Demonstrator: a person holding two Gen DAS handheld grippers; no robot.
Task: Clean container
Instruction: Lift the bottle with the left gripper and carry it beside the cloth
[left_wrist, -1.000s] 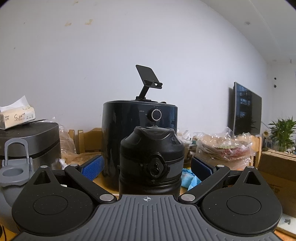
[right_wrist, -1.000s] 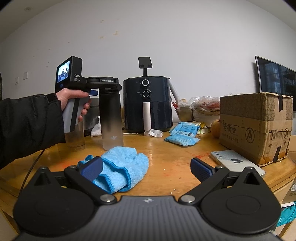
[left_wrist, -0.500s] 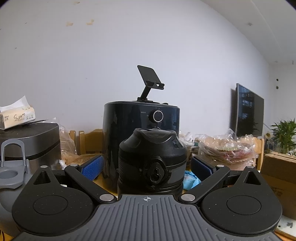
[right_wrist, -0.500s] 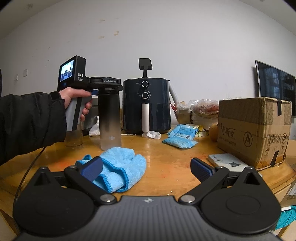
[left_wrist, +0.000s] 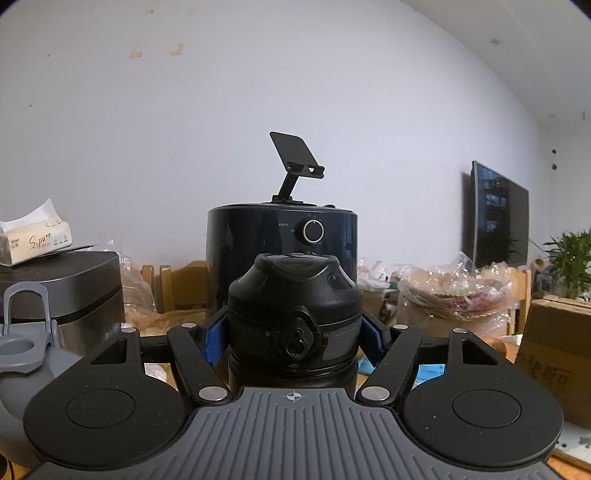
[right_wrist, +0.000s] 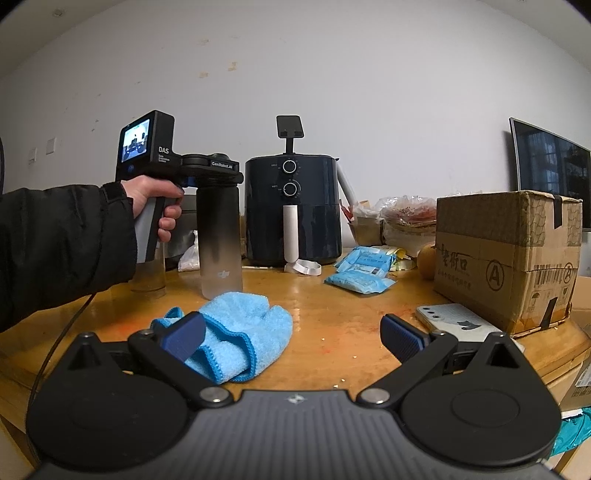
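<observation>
Now the left gripper (left_wrist: 293, 334) is clamped on the black cap of the bottle (left_wrist: 294, 310), its blue pads (left_wrist: 213, 341) pressed against both sides of the lid. Seen from the right wrist, the same left gripper (right_wrist: 212, 176) sits at the top of the bottle (right_wrist: 218, 236), which stands upright on the wooden table (right_wrist: 332, 321); the bottle's body runs from dark smoke at the top to frosted white at the base. A hand (right_wrist: 157, 201) in a black sleeve grips the handle of that tool.

The right gripper (right_wrist: 293, 334) hangs low over the table with its fingers wide apart and nothing between them. Its left pad (right_wrist: 184, 336) lies in front of a blue cloth (right_wrist: 240, 332), which is bunched on the table just in front of the bottle; whether pad and cloth touch cannot be told.

Behind the bottle stands a dark air fryer (right_wrist: 293, 210) with two dials and a white handle, and a black phone stand (right_wrist: 290, 134) rises from its top. Blue packets (right_wrist: 360, 271) lie to the right of it. Further right sit a cardboard box (right_wrist: 509, 258) and, in front of it, a phone (right_wrist: 454, 323) lying flat. A television (right_wrist: 550, 170) hangs on the wall behind the box. From the left wrist, a tissue pack (left_wrist: 35, 240) rests on a grey appliance (left_wrist: 70, 291) at the left.
</observation>
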